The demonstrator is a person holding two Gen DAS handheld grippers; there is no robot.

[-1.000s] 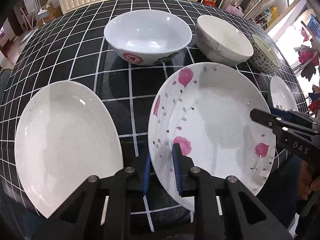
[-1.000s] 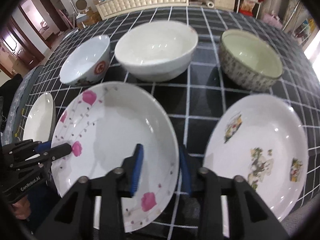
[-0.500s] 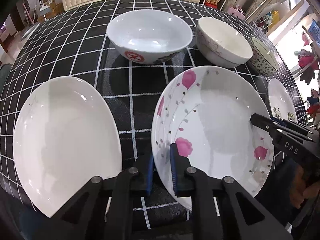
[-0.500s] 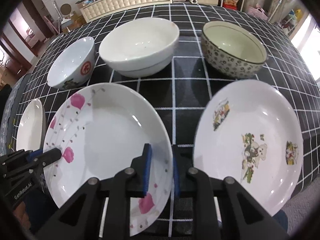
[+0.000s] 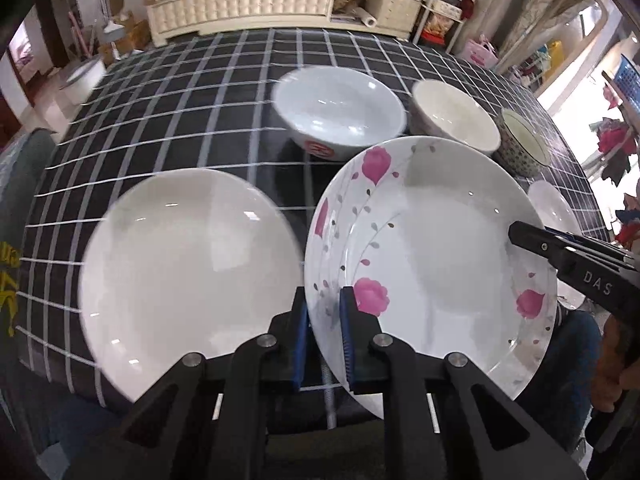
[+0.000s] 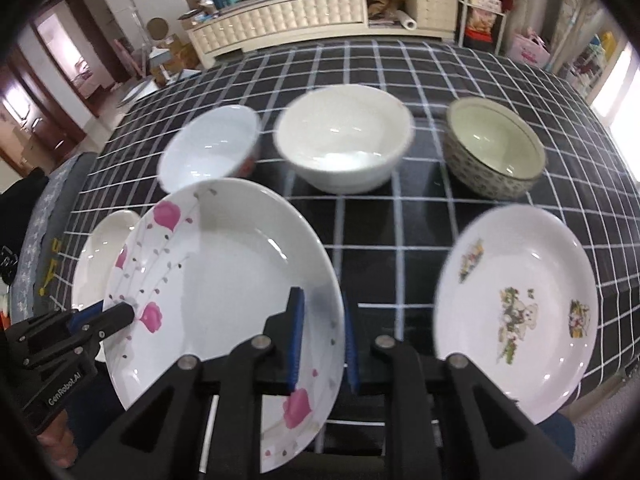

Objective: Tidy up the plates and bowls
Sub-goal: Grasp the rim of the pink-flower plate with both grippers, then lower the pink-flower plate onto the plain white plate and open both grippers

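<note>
A white plate with pink flowers (image 5: 440, 248) (image 6: 224, 276) is held off the table by both grippers. My left gripper (image 5: 323, 312) is shut on its left rim. My right gripper (image 6: 322, 312) is shut on its right rim. A plain white plate (image 5: 184, 264) (image 6: 100, 256) lies to the left. A plate with cartoon prints (image 6: 516, 304) (image 5: 554, 216) lies to the right. Three bowls stand behind: one with a red mark (image 5: 340, 114) (image 6: 208, 148), a plain white one (image 5: 456, 120) (image 6: 344, 142), and a patterned one (image 5: 520, 146) (image 6: 494, 148).
The table has a black cloth with a white grid (image 5: 180, 112). Its near edge runs just under the plates. A cream sideboard (image 6: 280, 20) and shelves stand behind the table.
Both grippers have closed on the flowered plate's rims and lifted it. The table and the other dishes have dropped lower and farther in both views.
</note>
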